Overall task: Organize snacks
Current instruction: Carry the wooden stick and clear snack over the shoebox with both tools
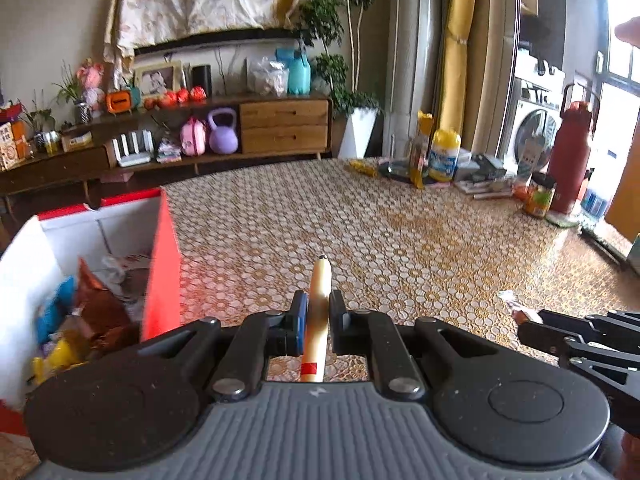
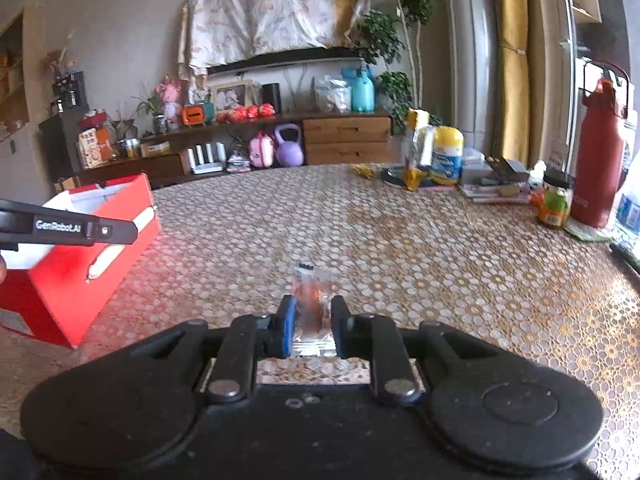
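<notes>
The left gripper (image 1: pixel 318 322) has its jaws pinched on a slim beige snack stick (image 1: pixel 316 312) with a red band near its rear end. The stick's long axis runs straight out along the fingers, its tip poking past them over the counter (image 1: pixel 400 232). The red box (image 1: pixel 162 264) stands open-topped just to the left of those jaws, with several bright packets already inside. So the stick lies close beside the box's right wall, and the drop looks to need a short swing leftward over that wall.

The right gripper (image 2: pixel 313 320) has its jaws closed on a clear-wrapped snack (image 2: pixel 310 300), held lengthwise too. From there the red box sits well off to the left, beyond the left gripper, so the left hand is plainly the nearer one.
</notes>
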`<state>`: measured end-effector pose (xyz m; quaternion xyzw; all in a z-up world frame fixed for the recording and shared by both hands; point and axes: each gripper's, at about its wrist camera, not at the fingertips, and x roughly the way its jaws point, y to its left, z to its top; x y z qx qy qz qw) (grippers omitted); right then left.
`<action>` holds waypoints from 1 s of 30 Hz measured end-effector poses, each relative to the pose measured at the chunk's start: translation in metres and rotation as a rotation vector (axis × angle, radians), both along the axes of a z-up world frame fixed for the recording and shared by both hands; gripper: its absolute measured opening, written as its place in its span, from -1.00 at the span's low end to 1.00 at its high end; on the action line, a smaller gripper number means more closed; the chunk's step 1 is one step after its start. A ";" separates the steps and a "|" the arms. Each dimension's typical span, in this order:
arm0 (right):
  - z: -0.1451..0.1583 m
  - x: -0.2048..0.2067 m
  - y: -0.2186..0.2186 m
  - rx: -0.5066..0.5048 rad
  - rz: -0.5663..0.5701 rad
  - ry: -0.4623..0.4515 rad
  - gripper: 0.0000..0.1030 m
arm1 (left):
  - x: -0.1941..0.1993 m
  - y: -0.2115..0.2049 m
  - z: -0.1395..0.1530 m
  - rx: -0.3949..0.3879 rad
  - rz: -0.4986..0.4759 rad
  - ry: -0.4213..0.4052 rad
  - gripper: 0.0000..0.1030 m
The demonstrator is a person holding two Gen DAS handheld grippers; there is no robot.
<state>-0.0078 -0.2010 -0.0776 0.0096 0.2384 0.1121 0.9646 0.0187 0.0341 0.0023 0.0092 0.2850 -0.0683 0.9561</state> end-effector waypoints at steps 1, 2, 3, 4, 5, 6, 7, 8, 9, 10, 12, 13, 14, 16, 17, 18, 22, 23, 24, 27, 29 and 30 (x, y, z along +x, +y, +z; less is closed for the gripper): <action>0.003 -0.002 0.003 -0.003 0.010 -0.006 -0.66 | -0.005 0.004 0.004 -0.001 0.008 -0.009 -0.79; 0.005 -0.004 0.006 -0.005 0.021 -0.012 -0.66 | -0.009 0.008 0.007 -0.005 0.016 -0.017 -0.79; 0.008 -0.005 0.010 -0.003 0.033 -0.016 -0.66 | -0.013 0.013 0.010 -0.007 0.027 -0.027 -0.79; 0.011 -0.006 0.014 0.002 0.047 -0.017 -0.66 | -0.017 0.017 0.013 -0.008 0.037 -0.035 -0.79; 0.014 -0.008 0.018 0.005 0.059 -0.018 -0.66 | -0.021 0.022 0.016 -0.009 0.045 -0.043 -0.79; 0.017 -0.009 0.023 0.004 0.073 -0.023 -0.66 | -0.025 0.028 0.019 -0.010 0.056 -0.053 -0.79; 0.020 -0.010 0.028 0.001 0.087 -0.028 -0.66 | -0.028 0.033 0.021 -0.010 0.066 -0.059 -0.79; 0.023 -0.010 0.034 -0.001 0.103 -0.034 -0.66 | -0.032 0.039 0.024 -0.011 0.079 -0.064 -0.79; 0.026 -0.009 0.041 -0.001 0.120 -0.038 -0.66 | -0.035 0.047 0.026 -0.014 0.094 -0.071 -0.79; 0.030 -0.007 0.048 0.000 0.137 -0.042 -0.66 | -0.037 0.052 0.028 -0.014 0.108 -0.076 -0.79; 0.036 -0.004 0.062 -0.003 0.171 -0.052 -0.66 | -0.040 0.067 0.032 -0.012 0.137 -0.085 -0.79; 0.040 -0.002 0.070 -0.006 0.191 -0.059 -0.66 | -0.042 0.074 0.033 -0.012 0.150 -0.088 -0.79; 0.043 -0.001 0.078 -0.009 0.209 -0.065 -0.66 | -0.043 0.081 0.035 -0.010 0.166 -0.092 -0.79; 0.049 0.003 0.096 -0.016 0.245 -0.078 -0.66 | -0.045 0.095 0.036 -0.009 0.194 -0.095 -0.79; 0.051 0.005 0.106 -0.021 0.264 -0.084 -0.66 | -0.044 0.102 0.037 -0.007 0.207 -0.094 -0.79; 0.053 0.007 0.116 -0.025 0.284 -0.089 -0.66 | -0.044 0.109 0.037 -0.005 0.219 -0.093 -0.79; 0.060 0.013 0.148 -0.023 0.352 -0.088 -0.66 | -0.042 0.133 0.037 0.002 0.258 -0.086 -0.79; 0.062 0.016 0.157 -0.023 0.367 -0.088 -0.66 | -0.041 0.139 0.036 0.004 0.267 -0.083 -0.79; 0.064 0.020 0.165 -0.025 0.381 -0.088 -0.66 | -0.040 0.144 0.035 0.007 0.274 -0.078 -0.79; 0.068 0.031 0.188 -0.023 0.420 -0.076 -0.66 | -0.034 0.160 0.031 0.015 0.290 -0.059 -0.79; 0.069 0.037 0.203 -0.030 0.444 -0.074 -0.66 | -0.030 0.168 0.027 0.016 0.301 -0.048 -0.79; 0.070 0.042 0.211 -0.037 0.454 -0.074 -0.66 | -0.026 0.173 0.025 0.016 0.302 -0.040 -0.79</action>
